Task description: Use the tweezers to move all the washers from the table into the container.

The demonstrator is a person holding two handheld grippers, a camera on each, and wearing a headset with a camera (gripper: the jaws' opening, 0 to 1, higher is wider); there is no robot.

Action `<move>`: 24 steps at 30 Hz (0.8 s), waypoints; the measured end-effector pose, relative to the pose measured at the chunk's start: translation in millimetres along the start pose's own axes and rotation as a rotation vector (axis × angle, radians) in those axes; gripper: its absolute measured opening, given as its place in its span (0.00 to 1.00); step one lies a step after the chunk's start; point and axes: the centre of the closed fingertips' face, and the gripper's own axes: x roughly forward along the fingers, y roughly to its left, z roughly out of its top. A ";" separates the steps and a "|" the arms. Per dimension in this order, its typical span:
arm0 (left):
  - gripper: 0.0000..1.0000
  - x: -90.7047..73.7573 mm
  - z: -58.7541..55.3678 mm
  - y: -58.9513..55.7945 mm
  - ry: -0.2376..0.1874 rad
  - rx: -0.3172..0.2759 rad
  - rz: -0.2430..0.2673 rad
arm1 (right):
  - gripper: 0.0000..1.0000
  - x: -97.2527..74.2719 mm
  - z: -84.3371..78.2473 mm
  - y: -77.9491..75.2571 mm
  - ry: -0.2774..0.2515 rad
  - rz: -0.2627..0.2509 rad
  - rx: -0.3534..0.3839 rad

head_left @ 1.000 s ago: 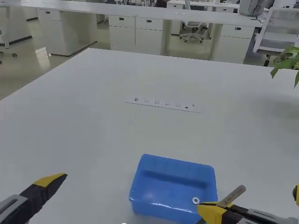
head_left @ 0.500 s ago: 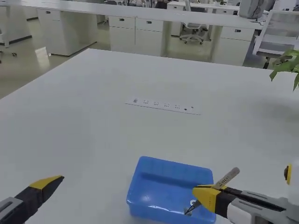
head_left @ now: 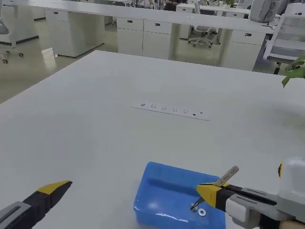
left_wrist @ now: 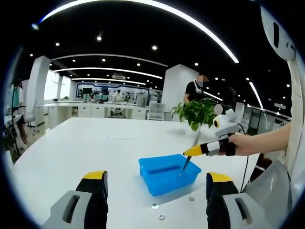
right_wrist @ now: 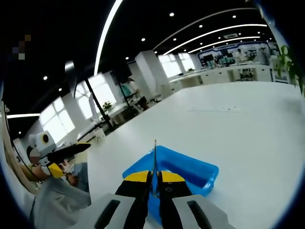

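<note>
Your right hand-held gripper [head_left: 208, 194] pinches the tweezers [head_left: 228, 174], tips down in the blue container [head_left: 157, 188], bottom centre, a washer [head_left: 202, 212] right beside them. Your left hand-held gripper [left_wrist: 156, 177] gapes wide. Careful: lifting sloppily could flick that washer out onto the worktop [head_left: 95, 119].

No text, brand, number or sign can be read here. The small dark marks on the strip [head_left: 171, 110] set in the table [head_left: 71, 133], beyond the blue container [head_left: 157, 186], are too small to tell (blurred in the head view).
</note>
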 end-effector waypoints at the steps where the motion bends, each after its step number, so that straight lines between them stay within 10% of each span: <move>1: 0.86 0.0 0.0 0.5 0.000 0.002 0.002 | 0.03 1.6 -0.8 -1.9 0.004 -0.006 -0.002; 24: 0.85 -3.2 3.1 5.3 -0.022 -0.023 0.016 | 0.03 27.4 -22.8 -28.4 0.129 -0.041 -0.088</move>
